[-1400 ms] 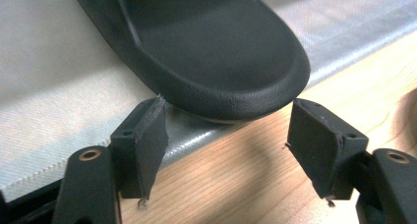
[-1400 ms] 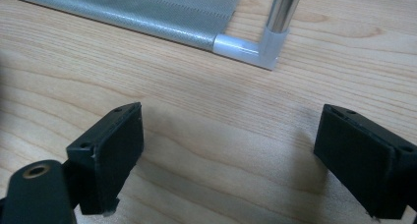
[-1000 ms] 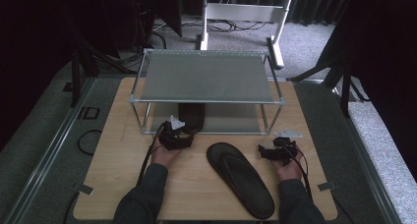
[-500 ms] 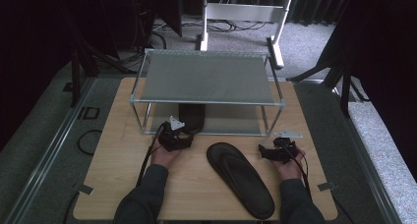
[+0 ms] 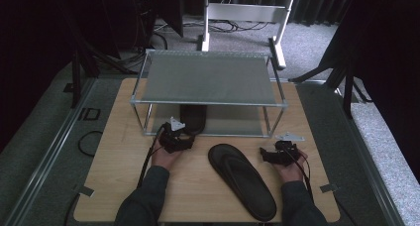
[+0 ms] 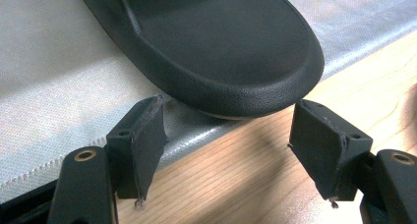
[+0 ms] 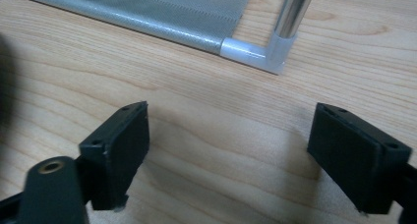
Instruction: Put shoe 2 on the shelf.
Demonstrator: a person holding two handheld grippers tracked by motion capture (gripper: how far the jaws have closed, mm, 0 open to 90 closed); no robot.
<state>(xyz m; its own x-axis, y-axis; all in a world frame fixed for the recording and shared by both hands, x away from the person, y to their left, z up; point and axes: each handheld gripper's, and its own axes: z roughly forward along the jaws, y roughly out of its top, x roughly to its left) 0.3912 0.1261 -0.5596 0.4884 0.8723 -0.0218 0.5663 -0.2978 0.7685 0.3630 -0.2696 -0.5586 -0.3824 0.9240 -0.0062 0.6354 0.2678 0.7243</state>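
Observation:
One black flip-flop (image 5: 193, 118) lies on the lower shelf (image 5: 233, 119) of a metal rack (image 5: 210, 77), heel toward me. My left gripper (image 5: 187, 137) sits just in front of that heel (image 6: 216, 42). It is open (image 6: 231, 135), with a pad on each side of the heel and neither one touching it. A second black flip-flop (image 5: 241, 179) lies flat on the wooden table (image 5: 114, 151). My right gripper (image 5: 263, 155) rests to its right, pointing left. It is open (image 7: 228, 150), and its jaws have just been closing with only bare wood between them.
The rack's front right leg (image 7: 290, 17) and the grey shelf mat (image 7: 162, 8) stand just beyond the right gripper. The rack's top shelf overhangs the back half of the table. Cables trail from both grippers toward the table's front edge.

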